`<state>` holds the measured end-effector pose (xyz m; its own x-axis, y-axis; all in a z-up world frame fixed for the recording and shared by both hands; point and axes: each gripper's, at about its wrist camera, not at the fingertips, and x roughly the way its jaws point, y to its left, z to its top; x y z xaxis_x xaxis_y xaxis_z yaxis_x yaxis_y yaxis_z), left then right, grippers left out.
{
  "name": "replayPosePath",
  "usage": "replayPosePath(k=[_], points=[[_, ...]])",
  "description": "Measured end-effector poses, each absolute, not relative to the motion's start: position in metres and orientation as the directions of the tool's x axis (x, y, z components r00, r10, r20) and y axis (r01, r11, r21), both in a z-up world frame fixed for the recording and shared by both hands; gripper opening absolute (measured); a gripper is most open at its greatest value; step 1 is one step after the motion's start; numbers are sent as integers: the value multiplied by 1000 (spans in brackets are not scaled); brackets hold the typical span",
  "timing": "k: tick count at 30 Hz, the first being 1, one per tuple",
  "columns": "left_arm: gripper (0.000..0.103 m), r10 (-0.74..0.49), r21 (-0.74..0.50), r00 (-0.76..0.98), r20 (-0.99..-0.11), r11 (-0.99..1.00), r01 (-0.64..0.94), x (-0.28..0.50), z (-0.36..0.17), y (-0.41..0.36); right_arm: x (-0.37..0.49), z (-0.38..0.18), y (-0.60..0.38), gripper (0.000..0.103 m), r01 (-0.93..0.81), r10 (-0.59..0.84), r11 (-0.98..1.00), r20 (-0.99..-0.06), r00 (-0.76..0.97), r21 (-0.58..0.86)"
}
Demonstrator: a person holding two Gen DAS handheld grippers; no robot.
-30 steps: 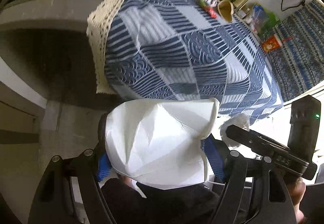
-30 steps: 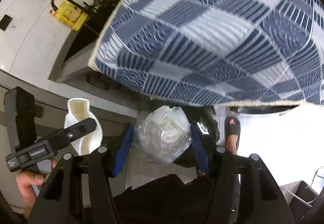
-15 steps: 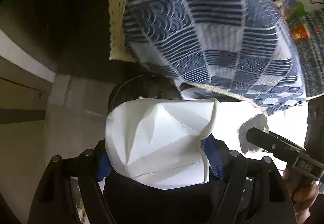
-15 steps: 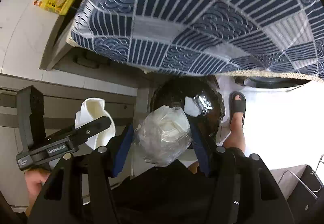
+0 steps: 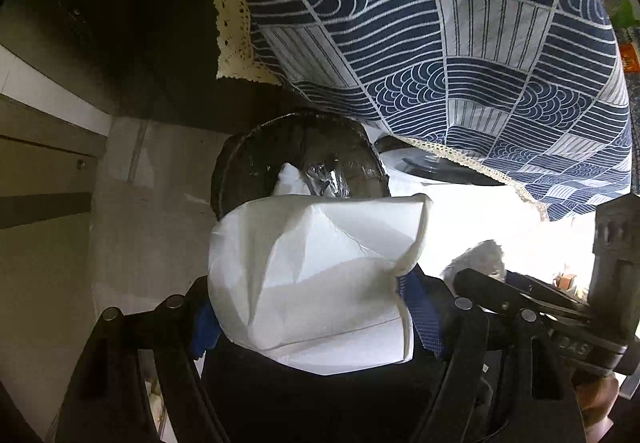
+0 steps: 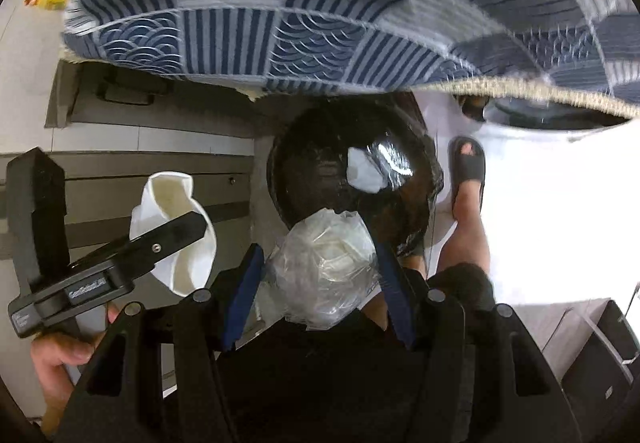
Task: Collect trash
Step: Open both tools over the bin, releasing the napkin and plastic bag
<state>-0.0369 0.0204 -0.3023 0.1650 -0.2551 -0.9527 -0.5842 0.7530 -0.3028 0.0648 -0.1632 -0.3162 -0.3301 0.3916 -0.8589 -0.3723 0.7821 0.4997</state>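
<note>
Left gripper (image 5: 316, 307) clamps paper cup (image 5: 312, 283); right gripper (image 6: 320, 283) clamps plastic wad (image 6: 324, 271).

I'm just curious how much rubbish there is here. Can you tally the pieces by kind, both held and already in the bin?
Crushed white paper cup: 1
Crumpled clear plastic wrap: 1
White scrap in the bin: 1
Total: 3

Legible text was scarce. In the left wrist view, the body of the right gripper (image 5: 568, 347) carried pale embossed characters, upside down and too dim to read with confidence. In the right wrist view, the left gripper (image 6: 86, 285) bore a small white label, too blurred to read. An orange package (image 5: 629, 59) showed indistinct print.
</note>
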Motion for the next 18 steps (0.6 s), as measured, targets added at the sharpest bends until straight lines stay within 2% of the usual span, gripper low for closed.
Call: replayPosePath(k=[10,12,13,15,18], points=[[76,-258,-286,133,-957,756,-589,-33,-309,20,69,-330,-165,60,-304,423,792,-835,-353,530],[77,-257,-283,131,-958,751,-596,-32,-309,22,72,-329,-165,69,-280,446,789,-824,-350,546],[78,-254,-278,127,-959,750,-600,-32,-310,23,74,-329,-166,77,-263,458,790,-818,-349,554],[87,-254,-276,124,-959,744,-609,-32,-311,24,77,-328,-166,79,-252,467,789,-814,-346,560],[88,-256,-280,129,-958,740,-612,-31,-311,27,79,-326,-165,80,-247,470,790,-814,-342,561]])
